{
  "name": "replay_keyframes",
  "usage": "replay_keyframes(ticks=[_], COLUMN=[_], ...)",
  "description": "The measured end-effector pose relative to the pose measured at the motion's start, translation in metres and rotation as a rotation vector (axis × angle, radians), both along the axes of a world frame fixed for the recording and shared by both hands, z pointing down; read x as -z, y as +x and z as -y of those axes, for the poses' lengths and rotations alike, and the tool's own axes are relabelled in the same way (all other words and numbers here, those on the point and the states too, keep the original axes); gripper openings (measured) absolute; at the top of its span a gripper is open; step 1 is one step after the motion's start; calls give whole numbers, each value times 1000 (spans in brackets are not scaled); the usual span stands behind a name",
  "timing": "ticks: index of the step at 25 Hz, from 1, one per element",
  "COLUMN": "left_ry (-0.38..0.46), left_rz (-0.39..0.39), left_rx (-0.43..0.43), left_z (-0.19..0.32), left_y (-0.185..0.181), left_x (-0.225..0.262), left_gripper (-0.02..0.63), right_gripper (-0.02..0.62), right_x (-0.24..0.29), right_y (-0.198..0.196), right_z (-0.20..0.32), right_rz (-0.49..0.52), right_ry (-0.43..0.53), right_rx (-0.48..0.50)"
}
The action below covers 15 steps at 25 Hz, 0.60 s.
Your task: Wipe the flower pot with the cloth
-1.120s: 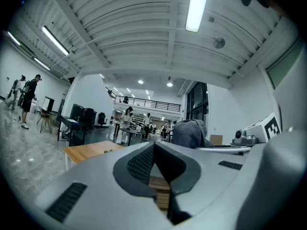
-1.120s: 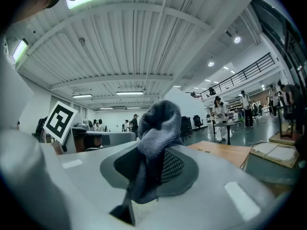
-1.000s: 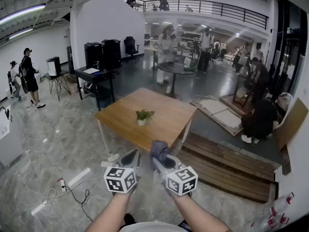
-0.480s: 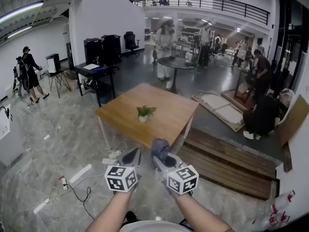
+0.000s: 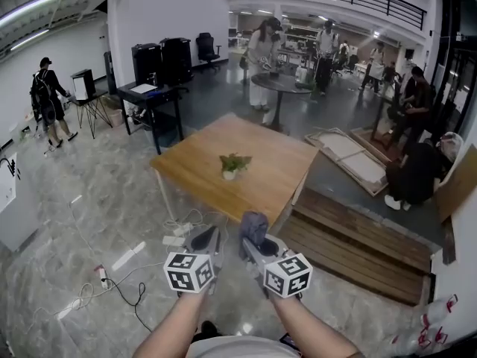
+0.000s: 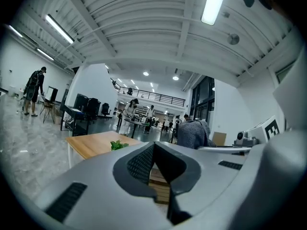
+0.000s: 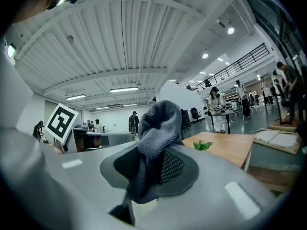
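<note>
your right gripper [image 7: 160,171] has its jaws clamped on the grey cloth [image 7: 156,138], which bunches up and pokes out past the tips, so a soft wad leads the way and would meet the pot before any plastic does. your left gripper [image 6: 154,164] has its jaws pressed together with nothing between them; my guess is it rides along as the spare, free to steady the pot once you get there. you hold both grippers low and close in front of your body, side by side, well short of the work. the flower pot [image 5: 229,175], a small white one with a green plant, stands upright near the middle of the wooden table [image 5: 276,189], well apart from both grippers. the floor [image 5: 112,207] and a power strip [image 5: 174,239] with its leads lie between you and the table's near corner. wiping has not begun, i judge. the next move calls for closing in on the table and bringing the cloth's protruding end lightly to the pot's side, since a pot that small could tip or slide under a push.
</note>
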State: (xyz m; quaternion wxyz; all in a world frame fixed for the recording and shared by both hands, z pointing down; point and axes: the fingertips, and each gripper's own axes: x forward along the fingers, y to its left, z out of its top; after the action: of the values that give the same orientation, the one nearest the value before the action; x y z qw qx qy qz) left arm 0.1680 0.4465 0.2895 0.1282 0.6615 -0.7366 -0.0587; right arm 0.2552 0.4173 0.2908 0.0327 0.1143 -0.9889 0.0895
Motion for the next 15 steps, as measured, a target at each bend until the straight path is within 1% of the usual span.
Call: replay_keyframes(ticks=[4, 9, 12, 15], left_ry=[-31, -76, -93, -107], left_rz=[-13, -19, -20, -31], left_rx=[-18, -78, -107, -117], left_z=[20, 51, 73, 94], left_y=[-45, -94, -117, -136], left_x=[-14, -25, -31, -40], left_gripper=[6, 6, 6, 6], right_gripper=[78, 78, 78, 78], right_x=[-14, -27, -35, -45], right_y=[-44, -97, -119, -135], right_z=[20, 45, 63, 84], right_rz=[-19, -27, -36, -52], right_ry=[-25, -71, -88, -102], right_rx=[-13, -46, -70, -86])
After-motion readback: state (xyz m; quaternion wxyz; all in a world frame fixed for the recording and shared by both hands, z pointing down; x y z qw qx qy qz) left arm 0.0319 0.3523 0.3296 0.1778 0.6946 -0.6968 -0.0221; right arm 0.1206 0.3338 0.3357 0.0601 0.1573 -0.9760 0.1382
